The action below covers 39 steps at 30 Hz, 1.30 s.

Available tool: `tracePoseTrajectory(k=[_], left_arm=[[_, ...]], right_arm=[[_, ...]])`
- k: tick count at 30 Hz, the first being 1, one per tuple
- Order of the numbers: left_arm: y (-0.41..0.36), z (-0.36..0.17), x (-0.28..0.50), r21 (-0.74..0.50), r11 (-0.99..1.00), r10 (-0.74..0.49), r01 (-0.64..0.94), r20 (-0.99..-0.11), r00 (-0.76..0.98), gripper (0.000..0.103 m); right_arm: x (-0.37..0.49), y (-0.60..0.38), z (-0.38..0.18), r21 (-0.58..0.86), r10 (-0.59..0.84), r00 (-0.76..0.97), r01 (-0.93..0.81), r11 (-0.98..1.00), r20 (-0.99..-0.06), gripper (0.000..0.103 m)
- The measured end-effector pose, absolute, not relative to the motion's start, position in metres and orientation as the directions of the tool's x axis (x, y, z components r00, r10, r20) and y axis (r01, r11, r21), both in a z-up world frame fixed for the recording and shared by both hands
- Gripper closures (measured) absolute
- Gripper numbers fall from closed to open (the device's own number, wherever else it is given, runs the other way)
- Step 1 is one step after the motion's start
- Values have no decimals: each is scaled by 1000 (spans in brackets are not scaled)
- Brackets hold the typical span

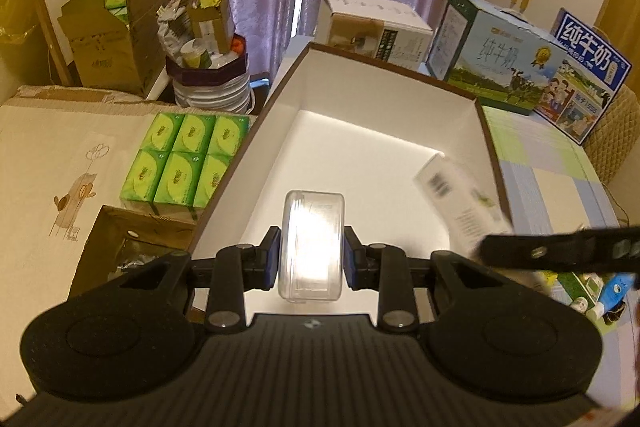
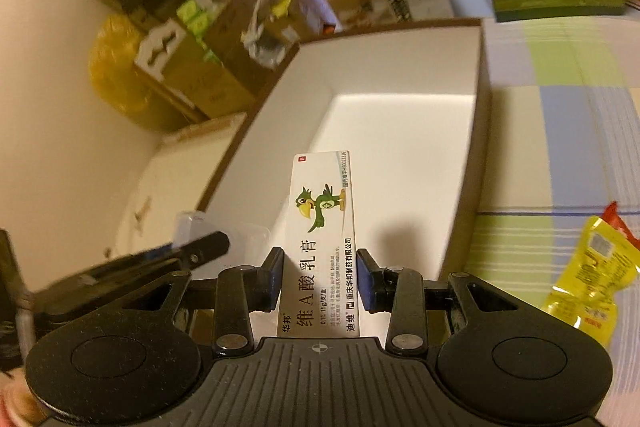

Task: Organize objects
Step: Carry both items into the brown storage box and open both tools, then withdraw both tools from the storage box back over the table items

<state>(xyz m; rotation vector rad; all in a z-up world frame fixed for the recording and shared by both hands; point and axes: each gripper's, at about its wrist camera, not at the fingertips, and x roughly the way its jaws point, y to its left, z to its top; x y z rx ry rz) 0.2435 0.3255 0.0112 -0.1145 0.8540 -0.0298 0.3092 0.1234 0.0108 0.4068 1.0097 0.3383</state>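
Note:
My left gripper (image 1: 311, 261) is shut on a clear plastic case (image 1: 312, 247) and holds it over the near end of a large open box with a brown rim and white inside (image 1: 384, 147). My right gripper (image 2: 320, 277) is shut on a white ointment carton with a green parrot (image 2: 322, 239), also above the box (image 2: 400, 139). In the left wrist view the carton (image 1: 460, 203) and the right gripper's finger (image 1: 560, 251) show blurred at the box's right wall. In the right wrist view the left gripper's finger (image 2: 200, 247) and the clear case (image 2: 192, 227) show at the left.
A pack of green tissue packets (image 1: 184, 163) lies left of the box on a cream cloth. Milk cartons (image 1: 520, 67) and a white carton (image 1: 372, 23) stand behind it. A yellow snack bag (image 2: 592, 267) lies on the checked cloth to the right. Small tubes (image 1: 600, 291) lie nearby.

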Motion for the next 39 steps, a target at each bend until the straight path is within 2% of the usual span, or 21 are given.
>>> tracePoseTrajectory(k=[9,14,28,30,32,34,39], left_arm=[[332,-9,257,-125,992,-91,-17,-803,590,77],[332,-17,264,-136,991,-107,-9,-816,568,76],[331,-21,264,-162,987,-136,2,-827,545,76],[330,-18,263,-157,988,-132,2,-822,555,71],[330,-15,263,-152,988,-125,-1,-817,563,59],[331,-11,262,-149,989,-120,-5,-813,569,52],[328,-3,256,-133,991,-105,-7,-808,579,48]], right_arm=[[321,152,-29,361,367,441,-102,927,-819,69],[327,166,-39,279,326,431,-170,945,-841,68],[323,175,-45,169,269,449,-250,953,-852,59],[322,176,-43,151,260,462,-259,954,-848,57],[318,175,-40,148,265,469,-272,951,-842,54],[314,173,-37,154,279,478,-284,946,-833,52],[305,170,-27,144,294,502,-315,938,-813,48]])
